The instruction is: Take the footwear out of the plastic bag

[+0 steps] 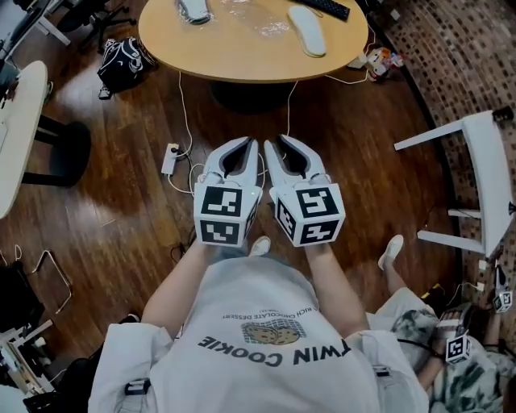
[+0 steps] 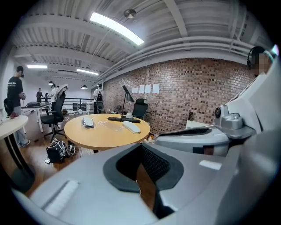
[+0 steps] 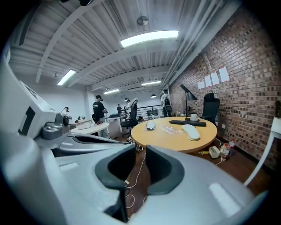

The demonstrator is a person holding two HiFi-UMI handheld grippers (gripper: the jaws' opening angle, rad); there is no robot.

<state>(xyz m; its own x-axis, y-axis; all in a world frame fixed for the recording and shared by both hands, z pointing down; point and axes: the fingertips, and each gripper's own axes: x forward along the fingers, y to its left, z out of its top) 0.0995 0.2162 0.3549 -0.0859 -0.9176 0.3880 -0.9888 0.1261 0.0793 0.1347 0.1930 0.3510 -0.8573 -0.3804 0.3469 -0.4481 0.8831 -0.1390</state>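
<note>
Progress: looking done | grey shoe (image 1: pixel 193 10) and white shoe (image 1: pixel 307 31) are lying on worktop (image 1: pixel 242 56) either side of plastic bag (image 1: pixel 254 20) | left gripper (image 1: pixel 250 147) is hanging closed, empty | right gripper (image 1: pixel 276 145) is hanging slightly open, empty

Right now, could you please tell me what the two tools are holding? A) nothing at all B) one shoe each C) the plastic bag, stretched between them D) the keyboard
A: only the floor shows between the jaws of the left tool and the right tool, while the grey shoe, the white shoe and the plastic bag lie on the round table ahead.
</note>
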